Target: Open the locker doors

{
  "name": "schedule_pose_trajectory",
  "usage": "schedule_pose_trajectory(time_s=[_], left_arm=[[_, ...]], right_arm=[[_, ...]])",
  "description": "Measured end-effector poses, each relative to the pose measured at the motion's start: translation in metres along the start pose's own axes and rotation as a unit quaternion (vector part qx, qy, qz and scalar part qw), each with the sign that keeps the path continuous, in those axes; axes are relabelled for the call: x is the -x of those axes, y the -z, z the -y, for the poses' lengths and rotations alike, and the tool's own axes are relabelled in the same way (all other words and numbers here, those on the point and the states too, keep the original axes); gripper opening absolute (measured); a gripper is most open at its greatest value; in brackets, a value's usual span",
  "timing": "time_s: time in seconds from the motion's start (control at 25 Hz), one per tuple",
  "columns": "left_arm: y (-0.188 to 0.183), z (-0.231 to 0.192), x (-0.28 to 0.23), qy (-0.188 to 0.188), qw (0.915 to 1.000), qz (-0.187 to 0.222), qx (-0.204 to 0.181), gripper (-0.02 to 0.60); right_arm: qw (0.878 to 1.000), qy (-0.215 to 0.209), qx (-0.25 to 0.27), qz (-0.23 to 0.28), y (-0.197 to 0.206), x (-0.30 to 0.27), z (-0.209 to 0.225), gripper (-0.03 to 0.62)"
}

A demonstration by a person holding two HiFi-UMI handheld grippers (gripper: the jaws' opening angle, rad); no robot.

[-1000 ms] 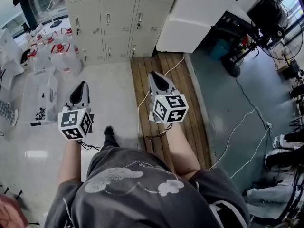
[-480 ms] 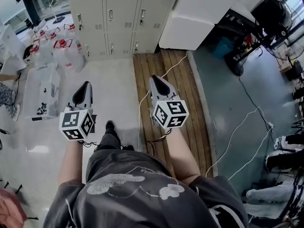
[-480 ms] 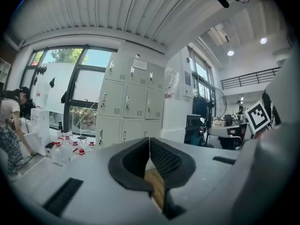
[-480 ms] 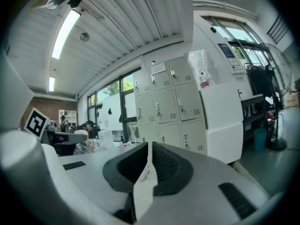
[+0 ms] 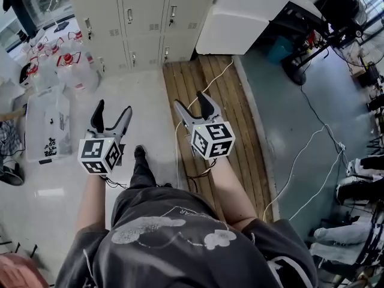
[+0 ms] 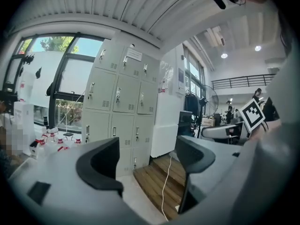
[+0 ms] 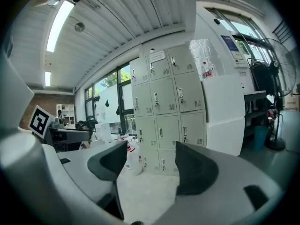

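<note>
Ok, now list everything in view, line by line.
lockers: one bank, pale grey, doors shut, against far wall
white block: one, white, right of lockers
wooden platform: one, brown, floor before lockers
jugs: several, clear with red caps, left of lockers
plastic bin: one, clear, floor at left
cables: several, white, across platform and green floor
left gripper: one, grey, jaws just opened, nothing between them
right gripper: one, grey, jaws just opened, nothing between them

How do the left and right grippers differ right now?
The left gripper hangs over pale floor, the right gripper over the wooden planks. The left gripper's jaws frame the planks, the right gripper's the lockers. Both have just been opening, stand wide, and hold nothing.
</note>
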State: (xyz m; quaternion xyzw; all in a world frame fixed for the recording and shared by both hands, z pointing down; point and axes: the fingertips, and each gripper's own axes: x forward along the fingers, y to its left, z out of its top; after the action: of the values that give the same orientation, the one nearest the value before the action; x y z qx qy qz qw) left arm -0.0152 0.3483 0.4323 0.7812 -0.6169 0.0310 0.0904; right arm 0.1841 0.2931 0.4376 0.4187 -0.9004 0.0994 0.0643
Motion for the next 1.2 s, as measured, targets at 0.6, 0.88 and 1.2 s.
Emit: schedule_pose_trajectory(time_s=[0.6,0.88,1.2], left_arm=[[-0.028,-0.154,-0.140,0.012,0.9997,-0.001,0.021,0.378],[-0.032,-0.200,-0.169,-0.017,0.9996,0.007,0.019,0.046],[-0.030,-0.215,-0.222,-0.032,0.9994,-0.014,0.010,0.009]], right_arm=[[0.996,0.075,-0.032,-0.029,-0.025,-0.190,0.050,0.314],[0.993,0.100,-0.040,-0.038,-0.027,-0.232,0.068,0.314],[0.992,0.092,-0.057,-0.058,-0.012,-0.288,0.113,0.314]])
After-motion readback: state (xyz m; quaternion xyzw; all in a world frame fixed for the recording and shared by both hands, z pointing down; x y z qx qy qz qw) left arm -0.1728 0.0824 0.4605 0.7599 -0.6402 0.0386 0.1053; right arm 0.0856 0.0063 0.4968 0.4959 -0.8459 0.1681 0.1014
